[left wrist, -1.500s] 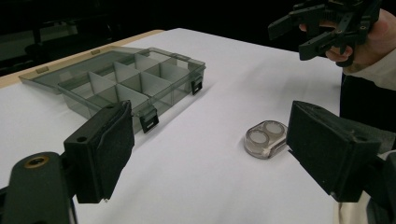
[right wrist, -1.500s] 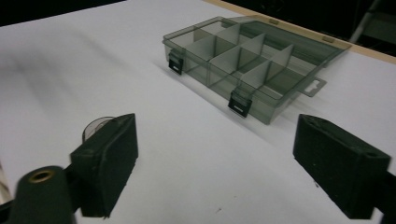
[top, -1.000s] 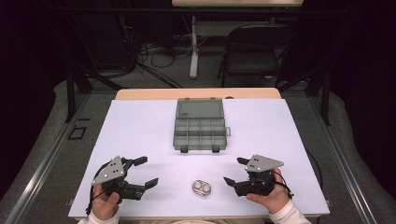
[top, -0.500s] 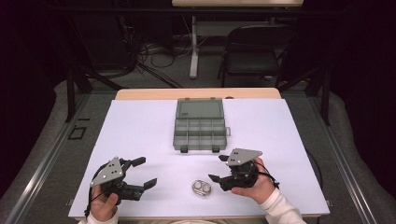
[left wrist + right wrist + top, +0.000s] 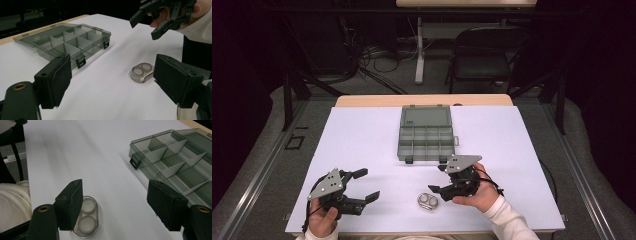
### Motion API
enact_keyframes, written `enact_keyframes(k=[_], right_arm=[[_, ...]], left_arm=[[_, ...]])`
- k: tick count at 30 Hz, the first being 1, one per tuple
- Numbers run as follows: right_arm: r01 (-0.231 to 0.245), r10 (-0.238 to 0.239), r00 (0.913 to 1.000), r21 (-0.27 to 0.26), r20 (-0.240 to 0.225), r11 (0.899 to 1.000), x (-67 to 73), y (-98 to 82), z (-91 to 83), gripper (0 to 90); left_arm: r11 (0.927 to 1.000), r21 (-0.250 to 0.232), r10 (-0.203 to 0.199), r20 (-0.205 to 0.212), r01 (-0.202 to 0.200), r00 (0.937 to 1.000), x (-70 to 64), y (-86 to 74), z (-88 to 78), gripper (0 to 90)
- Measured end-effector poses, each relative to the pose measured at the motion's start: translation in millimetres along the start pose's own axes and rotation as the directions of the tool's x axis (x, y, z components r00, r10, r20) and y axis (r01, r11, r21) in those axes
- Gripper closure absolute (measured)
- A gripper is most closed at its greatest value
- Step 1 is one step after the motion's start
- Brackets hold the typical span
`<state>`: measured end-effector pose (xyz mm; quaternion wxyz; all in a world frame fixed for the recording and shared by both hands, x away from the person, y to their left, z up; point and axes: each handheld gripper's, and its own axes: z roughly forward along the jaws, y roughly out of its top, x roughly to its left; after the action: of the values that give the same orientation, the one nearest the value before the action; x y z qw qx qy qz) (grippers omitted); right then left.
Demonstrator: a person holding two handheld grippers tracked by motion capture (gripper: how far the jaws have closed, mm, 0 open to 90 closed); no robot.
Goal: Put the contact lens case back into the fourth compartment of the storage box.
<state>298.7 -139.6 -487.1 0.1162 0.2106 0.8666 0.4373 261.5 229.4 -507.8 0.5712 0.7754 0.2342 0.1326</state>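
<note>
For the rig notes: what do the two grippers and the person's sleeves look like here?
Both the left gripper and right gripper are black, with two blocky flat-padded jaws each and a grey three-cornered plate on top. Brass-coloured eyelets sit at the jaw bases. Thin black cables trail back over the hands. The sleeves are white.

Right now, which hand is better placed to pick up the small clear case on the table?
Right. The right tongs sit next to the small clear case, open and pointing toward it; their jaws have just been closing, nothing between them. The left tongs are farther away.
</note>
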Motion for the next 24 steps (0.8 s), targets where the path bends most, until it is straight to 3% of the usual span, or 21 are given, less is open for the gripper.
enact_keyframes(k=[5, 14, 17, 24], right_arm=[[0.005, -0.005, 1.0, 0.027, -0.004, 1.0, 0.1, 1.2, 2.0, 29.5], [0.028, -0.022, 0.9979, 0.1, -0.061, 0.995, 2.7, 4.6, 9.8, 31.0], [0.045, -0.034, 0.9963, 0.148, -0.079, 0.988, 5.5, 4.3, 15.9, 31.0], [0.034, -0.023, 0.9984, 0.221, -0.052, 0.975, 12.2, 0.3, 26.2, 32.6]], left_arm=[[1.0, 0.001, -0.003, 0.003, 0.003, 1.0, 0.4, -0.2, 0.7, 16.0], [1.0, 0.002, -0.004, 0.007, 0.004, 1.0, 0.1, -0.2, 0.6, 16.0], [1.0, 0.005, -0.003, 0.008, 0.003, 1.0, 0.5, -0.4, 0.9, 16.0], [0.9999, 0.009, -0.007, 0.011, 0.007, 0.9999, 0.2, -0.7, 1.1, 16.0]])
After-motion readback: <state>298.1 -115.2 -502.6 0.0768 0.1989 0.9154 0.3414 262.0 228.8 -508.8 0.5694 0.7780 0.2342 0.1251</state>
